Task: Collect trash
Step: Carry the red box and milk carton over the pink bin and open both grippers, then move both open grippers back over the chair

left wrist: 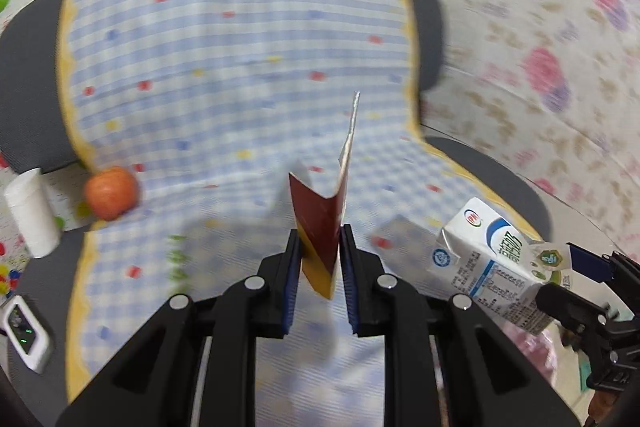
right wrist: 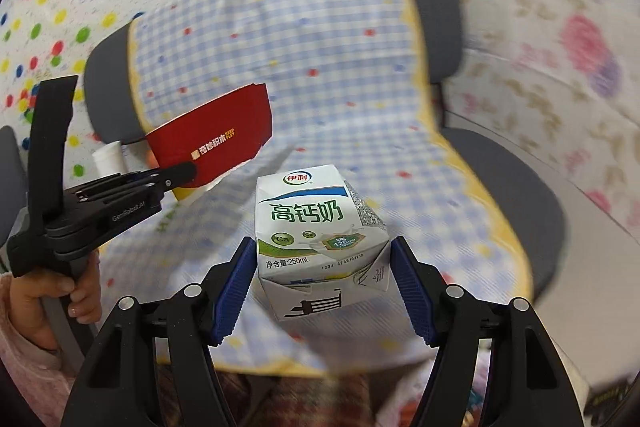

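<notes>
My left gripper (left wrist: 320, 239) is shut on a flattened red and yellow paper sleeve (left wrist: 320, 223) and holds it edge-on above the checked chair cushion (left wrist: 224, 75). In the right wrist view the sleeve (right wrist: 212, 143) shows its red face with white lettering, held by the left gripper (right wrist: 184, 173). My right gripper (right wrist: 322, 259) is shut on a white milk carton (right wrist: 316, 227) with green print, held above the cushion (right wrist: 320, 67). In the left wrist view the carton (left wrist: 492, 263) is at the lower right, with the right gripper (left wrist: 560, 267) clamping it.
An apple (left wrist: 111, 191) lies on the cushion's left edge. A white cylinder (left wrist: 30, 213) and a small white device (left wrist: 24, 327) sit at the left. The grey chair (left wrist: 424, 35) stands against patterned wall sheets. A hand (right wrist: 48, 295) holds the left gripper's handle.
</notes>
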